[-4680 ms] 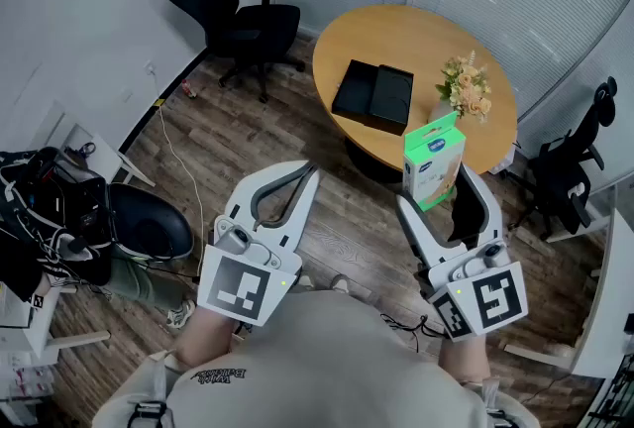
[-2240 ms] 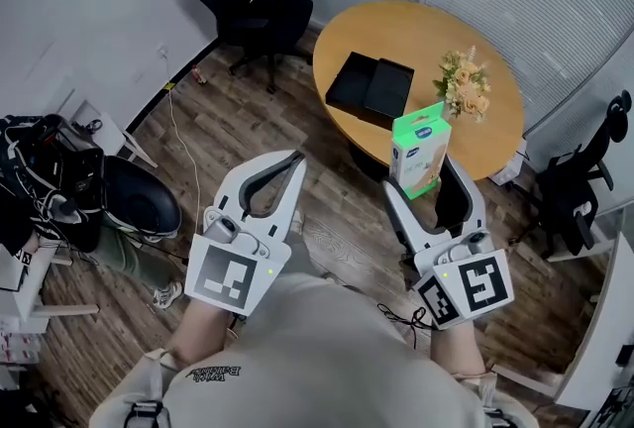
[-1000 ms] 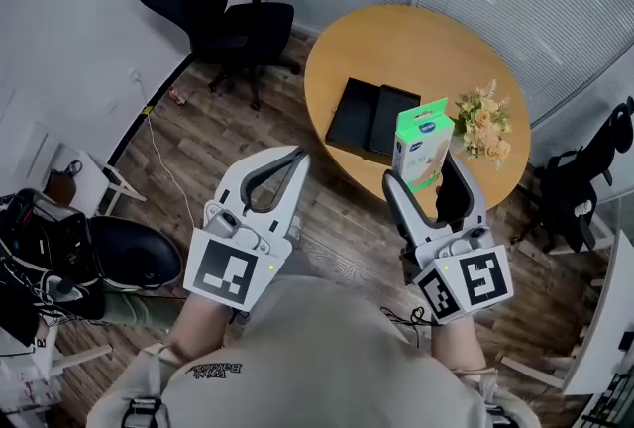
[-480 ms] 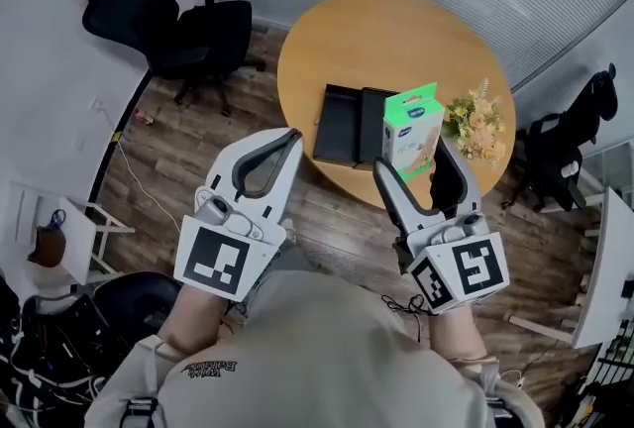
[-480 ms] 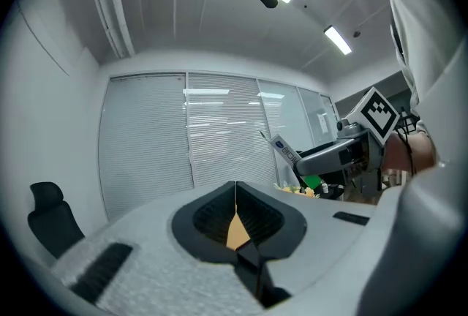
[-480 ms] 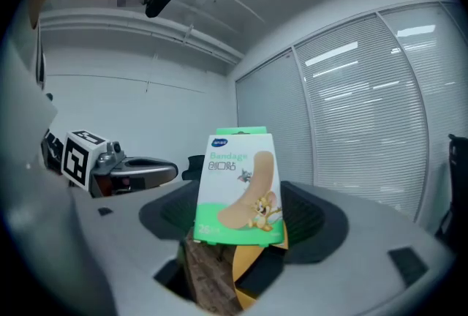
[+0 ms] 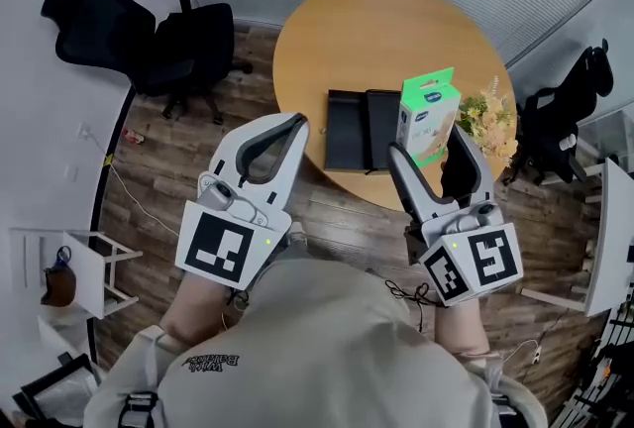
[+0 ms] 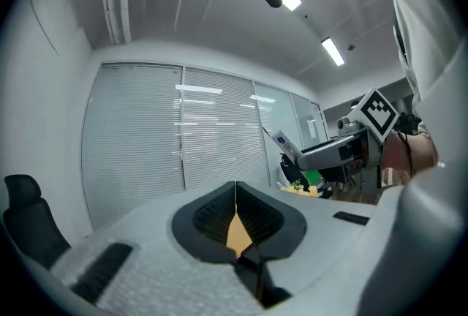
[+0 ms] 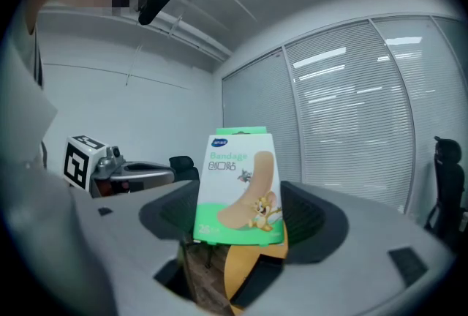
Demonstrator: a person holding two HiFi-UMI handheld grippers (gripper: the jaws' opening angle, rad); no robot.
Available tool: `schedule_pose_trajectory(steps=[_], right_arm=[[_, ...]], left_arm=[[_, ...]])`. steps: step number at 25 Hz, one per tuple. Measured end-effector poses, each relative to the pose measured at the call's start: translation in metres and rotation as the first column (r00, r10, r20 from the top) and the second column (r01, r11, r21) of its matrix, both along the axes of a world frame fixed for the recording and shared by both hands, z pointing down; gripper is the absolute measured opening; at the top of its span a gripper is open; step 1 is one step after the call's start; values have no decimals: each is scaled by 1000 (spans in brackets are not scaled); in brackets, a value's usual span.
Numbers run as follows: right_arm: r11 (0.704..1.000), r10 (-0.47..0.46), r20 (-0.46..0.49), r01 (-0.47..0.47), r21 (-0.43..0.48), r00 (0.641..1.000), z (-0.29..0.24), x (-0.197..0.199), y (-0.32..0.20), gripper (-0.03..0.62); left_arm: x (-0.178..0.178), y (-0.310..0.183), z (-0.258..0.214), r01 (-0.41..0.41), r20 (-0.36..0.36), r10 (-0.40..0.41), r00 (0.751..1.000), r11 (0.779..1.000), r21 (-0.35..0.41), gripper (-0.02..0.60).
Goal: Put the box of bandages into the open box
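Observation:
My right gripper [image 7: 432, 151] is shut on a green and white box of bandages [image 7: 427, 117], held upright above the near edge of the round wooden table [image 7: 396, 30]. In the right gripper view the bandage box [image 9: 240, 186] stands between the jaws. An open black box [image 7: 363, 129] lies flat on the table, just left of the held box. My left gripper [image 7: 291, 124] is shut and empty, raised over the table's near left edge. The left gripper view shows its jaws [image 8: 235, 194] closed together, pointing at the blinds.
A bunch of flowers [image 7: 487, 113] stands on the table to the right of the black box. A black office chair [image 7: 149, 30] is at the left, another [image 7: 560, 109] at the right. A small white stand [image 7: 84, 267] sits on the wooden floor at lower left.
The person has stepped closer and the view has swung, so the table now lies straight ahead. The bandage box has come over the table's near edge, beside the black box.

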State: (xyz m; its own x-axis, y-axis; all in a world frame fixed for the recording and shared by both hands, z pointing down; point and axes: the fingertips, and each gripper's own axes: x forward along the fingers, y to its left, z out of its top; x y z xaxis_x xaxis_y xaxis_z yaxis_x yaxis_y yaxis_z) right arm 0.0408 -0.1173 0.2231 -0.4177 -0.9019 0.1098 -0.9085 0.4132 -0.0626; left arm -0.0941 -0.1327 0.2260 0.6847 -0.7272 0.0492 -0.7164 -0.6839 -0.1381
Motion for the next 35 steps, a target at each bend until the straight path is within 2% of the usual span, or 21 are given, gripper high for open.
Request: schedule_pose_trajectory(steps=[10,20,29,35], right_arm=[[997,73,-9,-74,-33,997,13,-27,-29,327],[992,105,22,-103,-77,994,17,-24,-44,327],[992,80,33,-76,-100,996,29,-14,-52,327],[990,55,60,-46,-135,997,41,-6,-56,325]], left_arm=[[-22,-31,17,-94,18,95,995,995,-34,24],[-21,-47,24,-97,20,99,995,994,-58,24],[-12,-47,23,-71,25,72,997,996,-51,23],[-5,-48,33,-40,55,45,997,996,-77,23]])
